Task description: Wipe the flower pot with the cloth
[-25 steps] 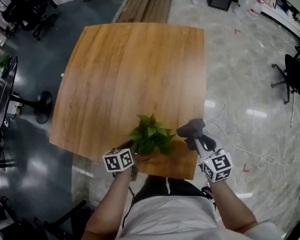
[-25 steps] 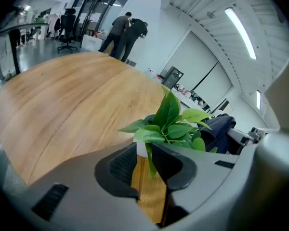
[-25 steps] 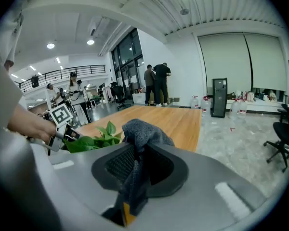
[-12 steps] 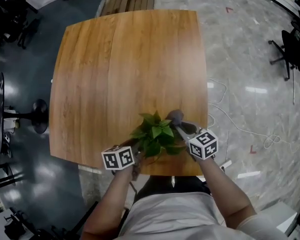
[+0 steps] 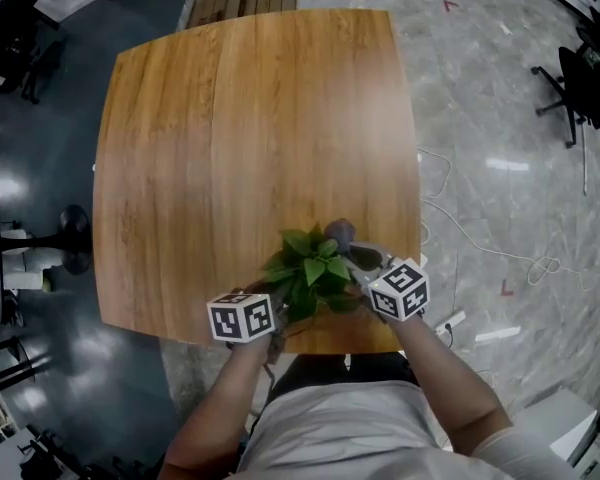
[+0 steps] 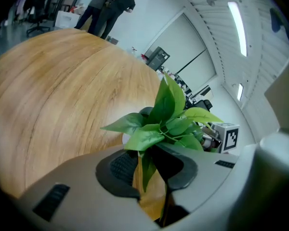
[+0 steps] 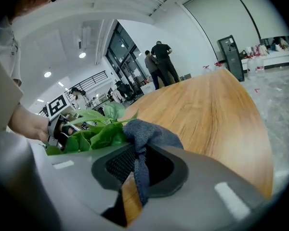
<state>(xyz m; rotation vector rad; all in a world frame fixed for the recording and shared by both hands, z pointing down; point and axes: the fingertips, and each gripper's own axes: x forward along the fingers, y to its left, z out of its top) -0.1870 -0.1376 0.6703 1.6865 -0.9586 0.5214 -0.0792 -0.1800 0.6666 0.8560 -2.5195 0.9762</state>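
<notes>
With R tongs (image 7: 139,163), clamped grey cloth (image 7: 151,131) tight, just right of potted plant (image 5: 308,268) near counter's (image 5: 230,118) front edge. With L tongs (image 6: 147,165), was closing round a hanging leaf (image 6: 144,178), loose in the gap. Pot hid under foliage.

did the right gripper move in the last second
Yes. The right gripper, shut on the cloth, moved left, in against the plant.
</notes>
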